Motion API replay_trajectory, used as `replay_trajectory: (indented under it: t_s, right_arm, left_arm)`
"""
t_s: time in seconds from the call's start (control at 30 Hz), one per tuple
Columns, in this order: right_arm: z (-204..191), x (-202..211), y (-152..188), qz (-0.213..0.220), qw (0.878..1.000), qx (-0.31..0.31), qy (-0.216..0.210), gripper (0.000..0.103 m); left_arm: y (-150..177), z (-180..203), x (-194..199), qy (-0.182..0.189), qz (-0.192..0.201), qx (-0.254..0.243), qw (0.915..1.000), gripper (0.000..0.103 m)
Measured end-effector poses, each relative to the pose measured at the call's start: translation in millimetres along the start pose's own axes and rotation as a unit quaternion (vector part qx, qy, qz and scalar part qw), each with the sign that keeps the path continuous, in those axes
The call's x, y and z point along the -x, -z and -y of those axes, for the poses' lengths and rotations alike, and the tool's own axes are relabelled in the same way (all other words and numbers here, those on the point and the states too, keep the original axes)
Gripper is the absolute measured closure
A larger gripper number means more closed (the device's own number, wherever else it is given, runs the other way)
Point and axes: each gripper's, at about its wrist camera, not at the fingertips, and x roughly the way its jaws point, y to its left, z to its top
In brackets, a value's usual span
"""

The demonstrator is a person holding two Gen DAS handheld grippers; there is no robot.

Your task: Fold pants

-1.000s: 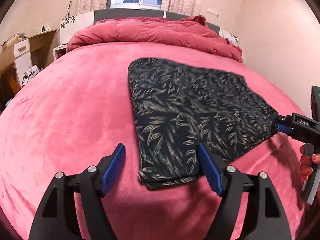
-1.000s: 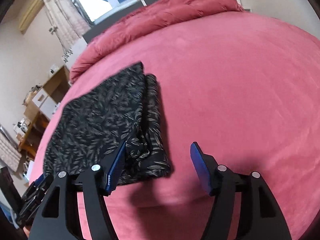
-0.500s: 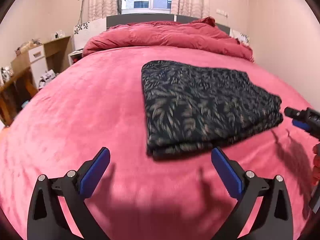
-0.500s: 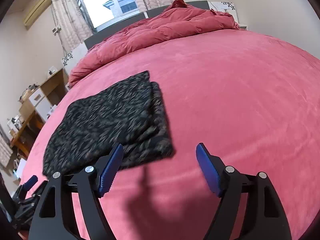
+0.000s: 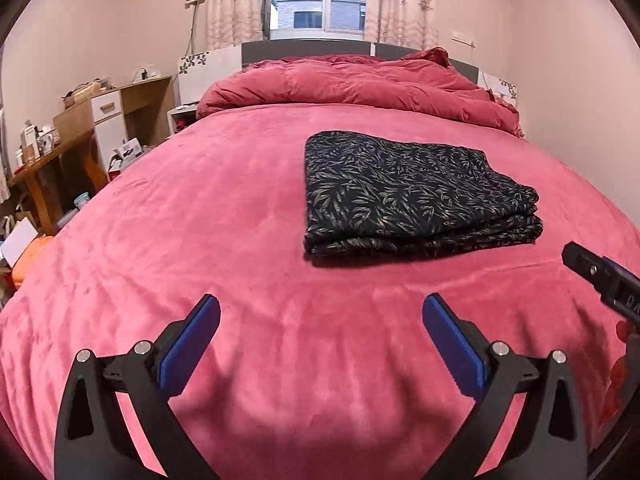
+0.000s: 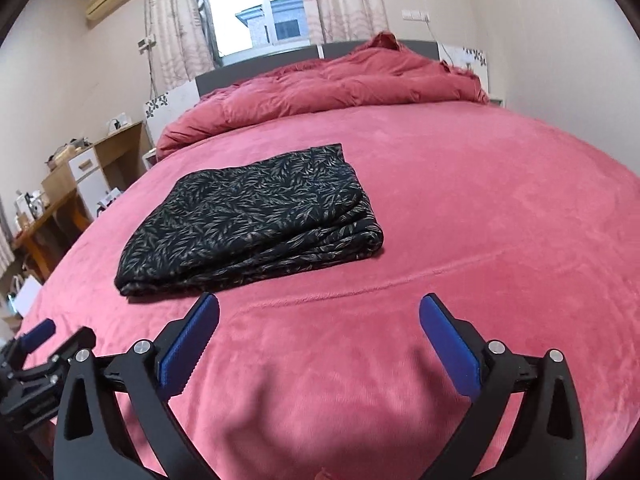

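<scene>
Both grippers now back off from pants [image 5: 416, 196], which earlier lay between their pads. Left gripper [image 5: 320, 344] wide, empty, above pink blanket [image 5: 200, 240]. Right gripper [image 6: 318, 346] jaws opening, nothing between. Pants folded in flat stack mid-bed, beyond both grippers, near quilt [image 5: 352, 84].

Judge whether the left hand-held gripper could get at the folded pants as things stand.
Probably yes. The left hand-held gripper is open and empty, and only bare pink bedcover lies between it and the folded pants; nothing blocks the near edge.
</scene>
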Motion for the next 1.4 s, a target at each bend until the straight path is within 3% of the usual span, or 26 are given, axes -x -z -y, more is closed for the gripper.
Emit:
replay_trajectory:
  t_s: [0.33, 1.4]
  right_arm:
    - [-20.4, 15.8, 12.5, 0.015, 0.999, 0.045, 0.007, 0.004]
    - [-22.1, 20.0, 15.3, 0.009, 1.0, 0.03, 0.001, 0.004]
  left_arm:
    - [-0.7, -3.5, 19.7, -0.005, 0.012, -0.002, 0.9999, 0.002]
    - [-4.2, -2.9, 18.8, -0.004, 0.0, -0.004, 1.0, 0.002]
